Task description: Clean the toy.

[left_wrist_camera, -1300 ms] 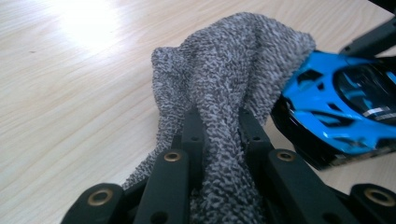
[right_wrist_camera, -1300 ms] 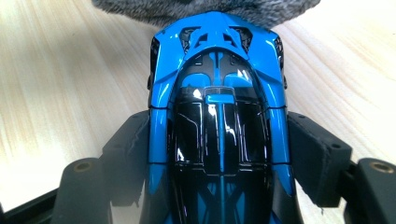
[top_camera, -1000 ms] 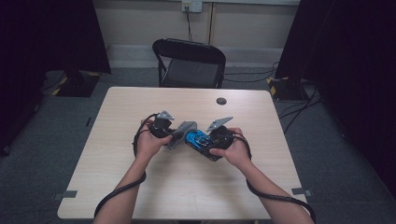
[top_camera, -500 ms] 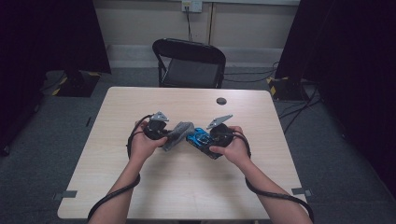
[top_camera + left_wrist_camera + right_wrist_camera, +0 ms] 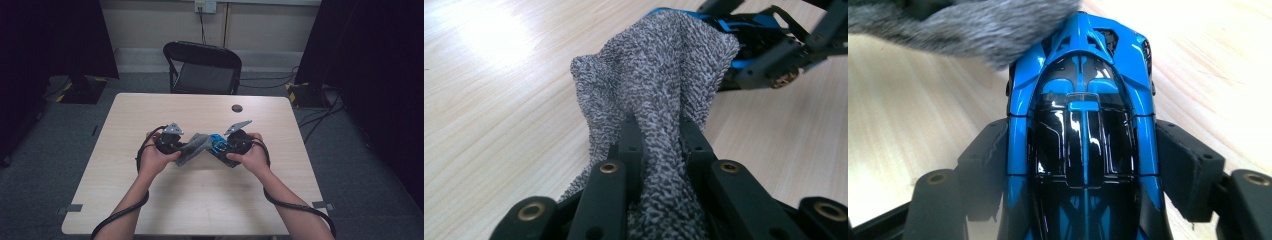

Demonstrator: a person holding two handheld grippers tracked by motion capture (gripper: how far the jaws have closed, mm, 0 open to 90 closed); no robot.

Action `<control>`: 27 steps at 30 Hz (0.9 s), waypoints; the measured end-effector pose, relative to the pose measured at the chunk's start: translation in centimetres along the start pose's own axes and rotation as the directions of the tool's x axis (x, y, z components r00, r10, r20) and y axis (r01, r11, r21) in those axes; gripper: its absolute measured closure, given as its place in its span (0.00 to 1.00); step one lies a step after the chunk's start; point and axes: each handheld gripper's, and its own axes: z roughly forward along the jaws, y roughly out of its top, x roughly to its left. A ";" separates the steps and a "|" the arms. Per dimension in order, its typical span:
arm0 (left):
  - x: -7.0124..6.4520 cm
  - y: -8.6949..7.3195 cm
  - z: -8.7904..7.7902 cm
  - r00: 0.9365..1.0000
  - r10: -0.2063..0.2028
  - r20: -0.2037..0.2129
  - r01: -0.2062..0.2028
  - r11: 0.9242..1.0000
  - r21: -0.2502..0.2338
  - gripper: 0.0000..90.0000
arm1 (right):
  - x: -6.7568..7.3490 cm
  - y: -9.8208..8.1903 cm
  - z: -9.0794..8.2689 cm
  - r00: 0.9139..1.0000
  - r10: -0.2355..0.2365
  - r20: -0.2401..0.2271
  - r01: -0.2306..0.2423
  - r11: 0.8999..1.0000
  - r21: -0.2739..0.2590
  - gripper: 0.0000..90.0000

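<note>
Left gripper (image 5: pixel 659 145): jaws clamped on a bunched grey terry cloth (image 5: pixel 659 80). Right gripper (image 5: pixel 1083 165): jaws closed against the flanks of a blue-and-black toy car (image 5: pixel 1083 125).

Car and cloth: held just above the middle of the table (image 5: pixel 150 200), cloth draped over the car's front end, apparently wiping it.

Risk: glossy shell could slip from the right jaws if the cloth pushes hard; the loose cloth could snag.

Surroundings: small dark disc (image 5: pixel 237 108) near the far edge, well apart; folding chair (image 5: pixel 202 67) beyond the table. Nothing obstructs.
</note>
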 end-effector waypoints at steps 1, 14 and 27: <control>-0.1 -0.1 0.0 1.000 0.001 0.005 -0.001 1.000 0.000 0.85 | -0.1 0.0 0.0 1.000 0.001 0.004 -0.001 1.000 0.000 0.32; 0.3 -1.1 -1.3 1.000 0.006 0.025 -0.007 1.000 0.003 0.85 | -1.2 0.0 -0.4 0.999 0.037 0.020 -0.037 0.999 -0.007 0.32; 2.8 -1.5 -2.3 0.975 -0.095 -0.200 0.088 0.995 -0.044 0.85 | -0.3 0.4 -0.9 1.000 0.014 -0.007 -0.014 1.000 -0.025 0.32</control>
